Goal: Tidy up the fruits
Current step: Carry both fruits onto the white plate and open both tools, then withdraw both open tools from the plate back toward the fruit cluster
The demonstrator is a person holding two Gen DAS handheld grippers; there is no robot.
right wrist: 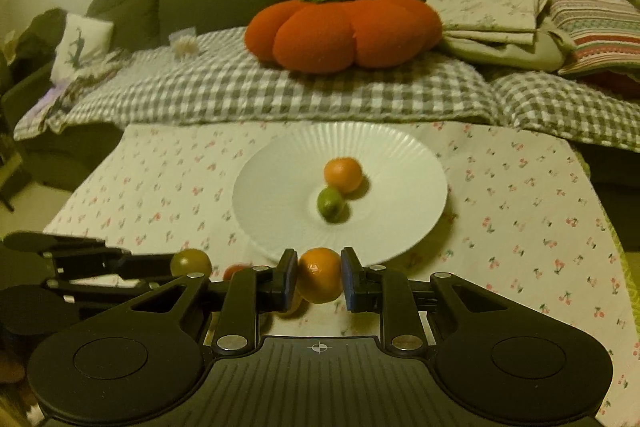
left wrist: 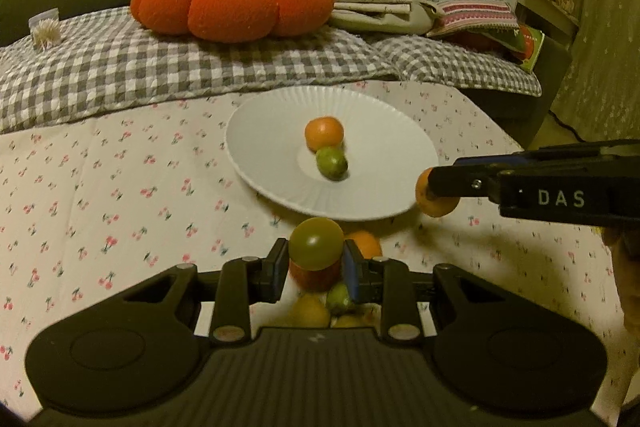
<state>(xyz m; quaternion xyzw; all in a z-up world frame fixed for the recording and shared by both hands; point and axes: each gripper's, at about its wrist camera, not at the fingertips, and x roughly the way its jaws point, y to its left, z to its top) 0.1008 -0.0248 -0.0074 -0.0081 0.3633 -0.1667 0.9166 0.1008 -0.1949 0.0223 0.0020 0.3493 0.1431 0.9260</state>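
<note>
We hold a green fruit (left wrist: 316, 243) in the left gripper (left wrist: 315, 269) and an orange fruit (right wrist: 319, 279) in the right gripper (right wrist: 319, 279) – fingers closed on each, just before the white plate (right wrist: 276, 163) – so a loose squeeze may let one roll off the tabletop (right wrist: 520, 195).

a white ribbed plate (right wrist: 400, 163) on the cherry-print cloth holds an orange fruit (right wrist: 343, 174) touching a smaller green one (right wrist: 330, 204). nearer, a green-yellow round fruit (left wrist: 316, 243) and an orange one (right wrist: 319, 279) are each clamped off the cloth; more fruits (left wrist: 320, 307) lie clustered below.
</note>
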